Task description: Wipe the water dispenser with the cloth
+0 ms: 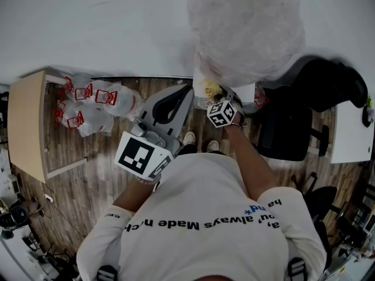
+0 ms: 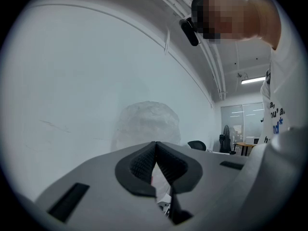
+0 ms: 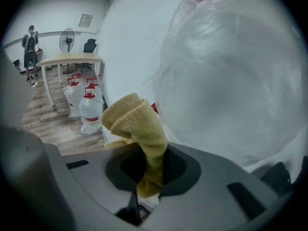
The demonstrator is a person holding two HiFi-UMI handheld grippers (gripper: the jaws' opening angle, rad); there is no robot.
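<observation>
The water dispenser's big bottle, wrapped in clear plastic (image 1: 246, 31), fills the top of the head view and the right gripper view (image 3: 231, 81); it stands against the white wall. My right gripper (image 1: 214, 93) is shut on a yellow cloth (image 3: 137, 121), whose folded end sticks up from the jaws close to the bottle's lower left side. The cloth (image 1: 210, 88) shows as a small yellow patch at the dispenser's top. My left gripper (image 1: 170, 107) hangs lower left of it, its jaws closed together with nothing between them (image 2: 155, 150).
Several spare water bottles with red labels (image 1: 88, 104) stand on the wood floor beside a light wooden table (image 1: 26, 124). A black office chair (image 1: 304, 116) sits right of the dispenser. A person (image 3: 31, 44) stands far off by a fan.
</observation>
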